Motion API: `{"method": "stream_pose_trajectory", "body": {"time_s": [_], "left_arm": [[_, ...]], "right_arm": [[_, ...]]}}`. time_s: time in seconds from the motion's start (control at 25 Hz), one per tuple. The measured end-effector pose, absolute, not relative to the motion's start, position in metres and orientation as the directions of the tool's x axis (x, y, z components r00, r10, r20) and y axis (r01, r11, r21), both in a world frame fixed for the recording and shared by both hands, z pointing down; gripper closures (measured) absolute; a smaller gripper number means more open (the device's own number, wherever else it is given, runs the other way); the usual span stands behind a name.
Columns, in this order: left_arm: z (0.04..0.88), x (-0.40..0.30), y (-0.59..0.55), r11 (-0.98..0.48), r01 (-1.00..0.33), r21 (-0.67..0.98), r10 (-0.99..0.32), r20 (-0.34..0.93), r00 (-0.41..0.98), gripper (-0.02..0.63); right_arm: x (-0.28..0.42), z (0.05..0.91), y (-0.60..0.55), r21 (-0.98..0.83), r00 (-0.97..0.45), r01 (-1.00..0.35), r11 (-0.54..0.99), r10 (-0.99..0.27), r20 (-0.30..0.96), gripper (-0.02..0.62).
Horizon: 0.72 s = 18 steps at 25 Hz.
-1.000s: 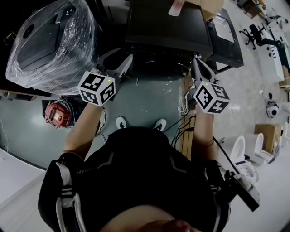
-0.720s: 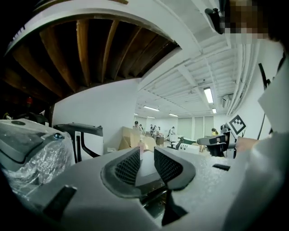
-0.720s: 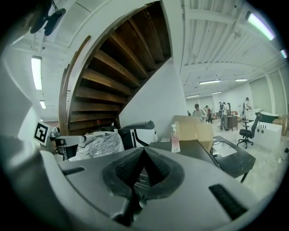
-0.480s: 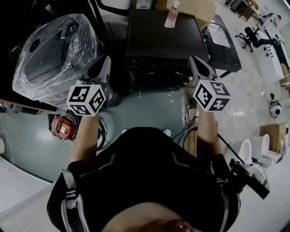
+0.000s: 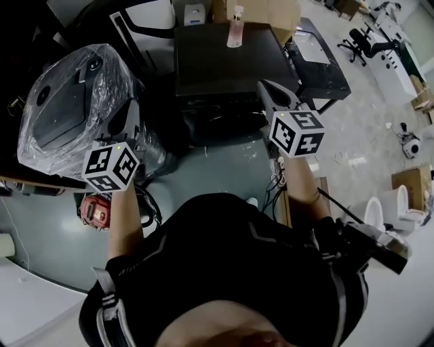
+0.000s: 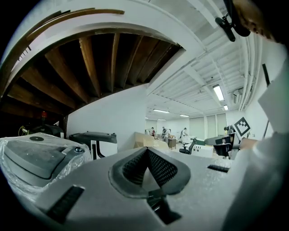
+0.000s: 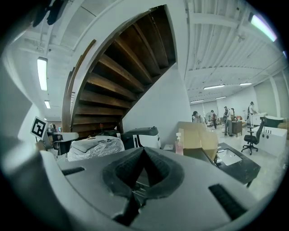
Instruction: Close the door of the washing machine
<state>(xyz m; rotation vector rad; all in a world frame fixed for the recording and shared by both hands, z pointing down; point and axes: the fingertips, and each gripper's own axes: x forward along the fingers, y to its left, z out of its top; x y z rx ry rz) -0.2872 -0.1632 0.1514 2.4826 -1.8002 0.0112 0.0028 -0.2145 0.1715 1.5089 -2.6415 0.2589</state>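
The black washing machine (image 5: 227,61) stands ahead of me in the head view. Its front face (image 5: 224,118) lies in shadow, and I cannot tell how its door stands. My left gripper (image 5: 133,105) is held off to the machine's left, beside a plastic-wrapped appliance, apart from the washer. In the left gripper view that gripper (image 6: 146,155) is shut, its pads meeting with nothing between them. My right gripper (image 5: 264,85) hovers at the washer's front right corner. It (image 7: 143,153) is shut and empty too.
A plastic-wrapped appliance (image 5: 68,101) fills the left. A pink bottle (image 5: 235,28) stands on the washer's top, with a cardboard box (image 5: 254,9) behind. A dark table (image 5: 317,57) is at the right. A red device (image 5: 95,210) and cables (image 5: 278,183) lie on the floor.
The left gripper's jaws have gone from open to shut, and it has drifted left toward the wrapped appliance. Both grippers have risen away from the washer's front.
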Motion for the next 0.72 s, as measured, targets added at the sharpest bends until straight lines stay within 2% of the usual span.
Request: {"method": "stream_pose_trajectory", "body": {"time_s": [0.72], "left_arm": [[0.145, -0.278, -0.176, -0.287, -0.958, -0.011, -0.954, 0.094, 0.285, 0.603]], "right_arm": [[0.014, 0.176, -0.225, -0.108, -0.504, -0.863, 0.493, -0.841, 0.197, 0.592]]}}
